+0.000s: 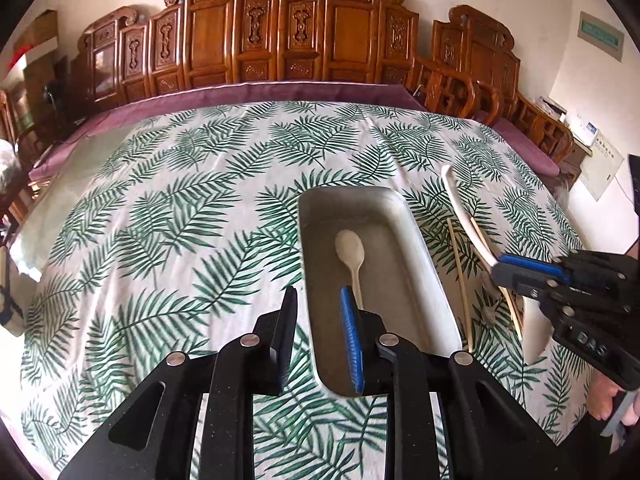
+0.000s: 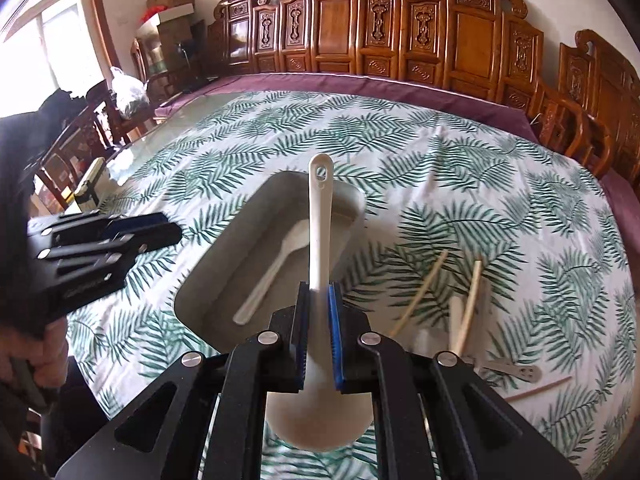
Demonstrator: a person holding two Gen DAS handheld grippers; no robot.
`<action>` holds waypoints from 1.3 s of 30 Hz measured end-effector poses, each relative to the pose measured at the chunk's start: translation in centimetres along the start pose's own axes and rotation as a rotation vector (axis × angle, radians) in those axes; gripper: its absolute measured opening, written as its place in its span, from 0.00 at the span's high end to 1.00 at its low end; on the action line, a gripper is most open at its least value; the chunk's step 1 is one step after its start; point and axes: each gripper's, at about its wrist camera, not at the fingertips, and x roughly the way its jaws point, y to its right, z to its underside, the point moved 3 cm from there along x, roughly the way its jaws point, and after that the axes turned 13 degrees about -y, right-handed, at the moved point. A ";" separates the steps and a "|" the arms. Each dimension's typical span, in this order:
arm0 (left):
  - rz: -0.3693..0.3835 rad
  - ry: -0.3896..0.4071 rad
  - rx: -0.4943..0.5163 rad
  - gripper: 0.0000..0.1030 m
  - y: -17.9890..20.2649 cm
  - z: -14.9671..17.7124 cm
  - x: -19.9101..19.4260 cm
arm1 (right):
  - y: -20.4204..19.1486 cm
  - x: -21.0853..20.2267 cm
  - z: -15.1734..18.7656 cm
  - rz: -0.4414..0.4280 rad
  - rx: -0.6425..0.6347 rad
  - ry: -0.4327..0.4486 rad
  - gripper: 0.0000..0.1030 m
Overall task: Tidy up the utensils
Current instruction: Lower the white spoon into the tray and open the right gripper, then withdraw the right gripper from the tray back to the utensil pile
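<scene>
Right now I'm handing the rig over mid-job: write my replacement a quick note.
Left gripper: open, empty, above the tray's near end.
Right gripper: shut on the white ladle, carried over the tray, handle pointing away.
Done: small white spoon lies in the tray.
Left: set the ladle in the tray, then collect the chopsticks and a flat metal utensil lying on the tablecloth to the tray's right.
</scene>
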 end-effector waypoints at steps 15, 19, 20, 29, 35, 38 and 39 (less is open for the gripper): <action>-0.038 0.054 -0.021 0.54 -3.2 2.1 -2.0 | -2.4 3.8 -2.8 -0.060 0.053 -0.037 0.89; -0.040 0.069 -0.016 0.35 -3.6 2.1 -2.2 | -2.6 4.8 -3.1 -0.064 0.064 -0.048 0.89; -0.042 0.075 -0.014 0.34 -3.6 2.2 -2.2 | -2.7 5.0 -3.2 -0.061 0.064 -0.048 0.89; -0.051 0.068 -0.010 0.31 -3.8 2.3 -1.9 | -2.9 5.7 -3.6 -0.052 0.060 -0.043 0.89; -0.054 0.065 -0.012 0.31 -3.9 2.4 -1.8 | -2.6 4.4 -3.4 -0.050 0.039 -0.015 0.89; -0.053 0.065 -0.007 0.31 -3.7 2.4 -1.9 | -1.8 2.4 -2.5 -0.049 0.037 0.016 0.89; -0.052 0.067 -0.001 0.30 -3.5 2.5 -2.0 | -1.5 1.9 -2.2 -0.046 0.036 0.024 0.89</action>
